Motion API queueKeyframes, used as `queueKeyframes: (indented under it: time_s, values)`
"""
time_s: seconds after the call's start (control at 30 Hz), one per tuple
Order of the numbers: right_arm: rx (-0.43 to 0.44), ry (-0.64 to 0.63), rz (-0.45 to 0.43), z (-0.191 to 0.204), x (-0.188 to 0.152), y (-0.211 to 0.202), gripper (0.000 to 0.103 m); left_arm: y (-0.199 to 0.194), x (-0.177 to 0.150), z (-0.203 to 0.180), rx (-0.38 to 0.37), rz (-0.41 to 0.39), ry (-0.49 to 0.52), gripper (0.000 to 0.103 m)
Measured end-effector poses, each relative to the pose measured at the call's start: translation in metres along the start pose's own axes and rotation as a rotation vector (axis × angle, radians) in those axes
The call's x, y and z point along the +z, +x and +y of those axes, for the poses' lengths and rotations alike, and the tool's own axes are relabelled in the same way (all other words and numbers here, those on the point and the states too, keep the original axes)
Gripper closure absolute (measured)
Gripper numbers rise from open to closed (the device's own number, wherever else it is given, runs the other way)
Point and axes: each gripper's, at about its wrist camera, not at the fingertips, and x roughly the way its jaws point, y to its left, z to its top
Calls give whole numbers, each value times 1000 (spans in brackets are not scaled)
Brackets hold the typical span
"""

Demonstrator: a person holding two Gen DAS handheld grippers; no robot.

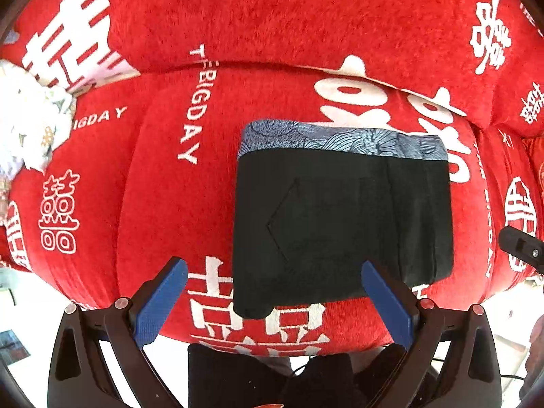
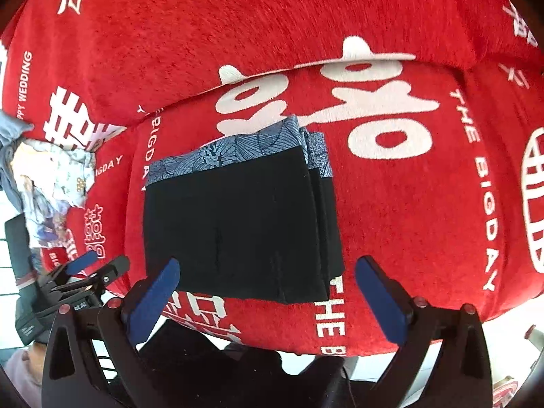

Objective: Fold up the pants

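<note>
The black pants [image 1: 340, 217] lie folded into a compact rectangle on the red sofa seat [image 1: 163, 210], with a blue-grey patterned waistband [image 1: 343, 139] along the far edge. A pocket seam shows on the top layer. My left gripper [image 1: 273, 302] is open and empty, hovering above the fold's near edge. In the right wrist view the folded pants [image 2: 238, 227] show stacked layers at their right side. My right gripper [image 2: 268, 299] is open and empty, just in front of the fold's near edge. The left gripper [image 2: 78, 272] shows at the lower left there.
The sofa is covered in red fabric with white characters, and its back cushion [image 1: 272, 17] rises behind the seat. A heap of pale patterned clothes [image 1: 30, 119] lies at the seat's left end, also in the right wrist view [image 2: 51, 183]. The seat's front edge runs just below the pants.
</note>
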Motion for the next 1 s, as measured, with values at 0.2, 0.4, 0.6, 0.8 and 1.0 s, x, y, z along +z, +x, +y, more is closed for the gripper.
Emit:
queueKeyframes:
  time_s: [0.2,0.4,0.6,0.8,1.0]
  values:
    - [-134,-64,33,24,-7,-10,0,-18,-4,-5,91,-19,27,0]
    - [-184,-84,0,42,-14,-27,0,-32,-7,-8,92,-16,48,0]
    - [-230,-115,-21,56,-21,-34,0,-42,-7,-14,101,-25,61,0]
    - [-240,-114,-16,61,-26,-35,0,-50,-5,-16,97,-35,72,0]
    - [-249,-113,-29,63,-25,-38,0,-51,-5,-15,107,-34,62,0]
